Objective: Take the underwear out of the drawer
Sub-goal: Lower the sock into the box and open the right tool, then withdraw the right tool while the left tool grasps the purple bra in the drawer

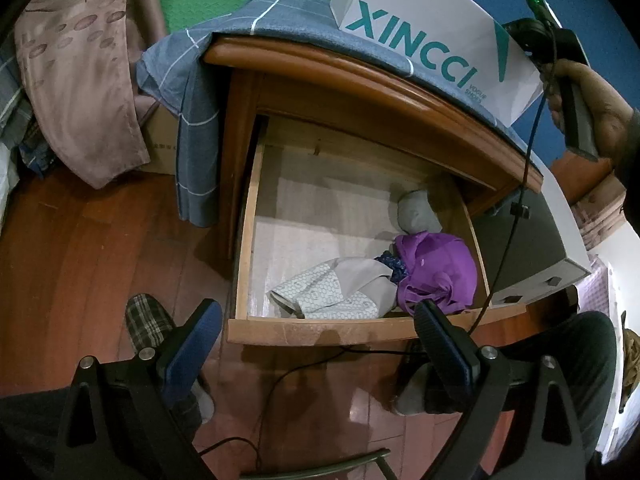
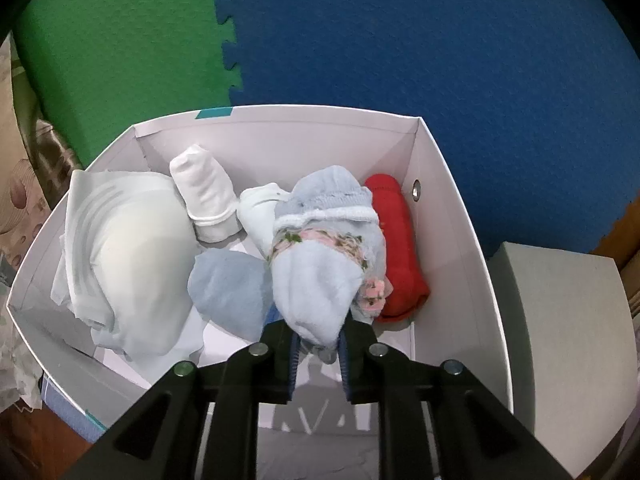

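Observation:
The wooden drawer [image 1: 316, 330] of a nightstand stands pulled out. Inside lie a purple garment [image 1: 436, 268], a grey roll [image 1: 416, 212], a white honeycomb-patterned piece [image 1: 332, 288] and a dark blue patterned scrap [image 1: 390, 264]. My left gripper [image 1: 316, 312] hangs open just in front of the drawer's front board, with nothing between its fingers. In the right wrist view, my right gripper [image 2: 320, 330] pinches the tip of a light blue bundle with a floral band [image 2: 320, 272] inside a white box [image 2: 440, 184]. The bundle rests among other rolls there.
The white box [image 1: 432, 40] sits on the nightstand top over a blue checked cloth [image 1: 192, 120]. It holds a red roll [image 2: 394, 240], a white roll [image 2: 208, 196] and a pale folded garment [image 2: 124, 248]. A grey case [image 1: 532, 240] stands right of the drawer. A plaid slipper [image 1: 146, 324] and cables are on the wooden floor.

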A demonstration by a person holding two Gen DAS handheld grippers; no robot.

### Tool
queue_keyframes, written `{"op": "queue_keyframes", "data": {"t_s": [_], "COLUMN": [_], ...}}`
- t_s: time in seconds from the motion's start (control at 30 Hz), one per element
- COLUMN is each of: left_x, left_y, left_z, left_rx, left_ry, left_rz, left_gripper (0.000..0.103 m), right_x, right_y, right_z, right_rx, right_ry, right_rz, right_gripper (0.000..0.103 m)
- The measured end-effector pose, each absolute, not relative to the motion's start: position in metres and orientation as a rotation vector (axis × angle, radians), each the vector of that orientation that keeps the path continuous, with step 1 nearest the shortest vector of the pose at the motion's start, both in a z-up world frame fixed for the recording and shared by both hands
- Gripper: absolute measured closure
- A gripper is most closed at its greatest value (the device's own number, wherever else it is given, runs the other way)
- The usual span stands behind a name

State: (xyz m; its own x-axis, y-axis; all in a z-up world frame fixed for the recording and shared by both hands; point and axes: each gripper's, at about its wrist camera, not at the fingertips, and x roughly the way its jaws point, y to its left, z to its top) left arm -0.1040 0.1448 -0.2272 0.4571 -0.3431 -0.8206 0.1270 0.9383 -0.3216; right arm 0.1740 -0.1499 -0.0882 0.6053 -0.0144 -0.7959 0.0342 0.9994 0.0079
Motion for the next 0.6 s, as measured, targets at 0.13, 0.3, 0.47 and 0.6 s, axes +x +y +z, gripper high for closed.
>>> {"op": "queue_keyframes", "data": {"t_s": [0.13, 0.3, 0.47, 0.6], "left_x": [-0.106, -0.111, -0.118, -0.122], "left_y": [0.145, 0.137, 0.121, 0.1], "left_z": [-0.226, -0.222, -0.219, -0.22], "left_rx": [-0.213, -0.145, -0.075, -0.012], "left_ry": [1.044, 1.002, 0.963, 0.955], "left_rz": [-0.285, -0.286, -0.348, -0.415], "left_gripper": [0.008, 0.008, 0.008, 0.008], "right_x": [0.165, 0.097, 0.012, -0.043], "right_y": [-0.148, -0.16, -0.189, -0.219], "right_z": [-0.08, -0.021, -0.009, -0.059], "right_rx": [0.047, 0.049, 0.009, 0.047], "right_ry": [0.881, 0.605, 0.475, 0.505], "right_rz": [0.03, 0.033, 0.071, 0.121], "right_gripper": [0.068, 0.054, 0.042, 0.04]}}
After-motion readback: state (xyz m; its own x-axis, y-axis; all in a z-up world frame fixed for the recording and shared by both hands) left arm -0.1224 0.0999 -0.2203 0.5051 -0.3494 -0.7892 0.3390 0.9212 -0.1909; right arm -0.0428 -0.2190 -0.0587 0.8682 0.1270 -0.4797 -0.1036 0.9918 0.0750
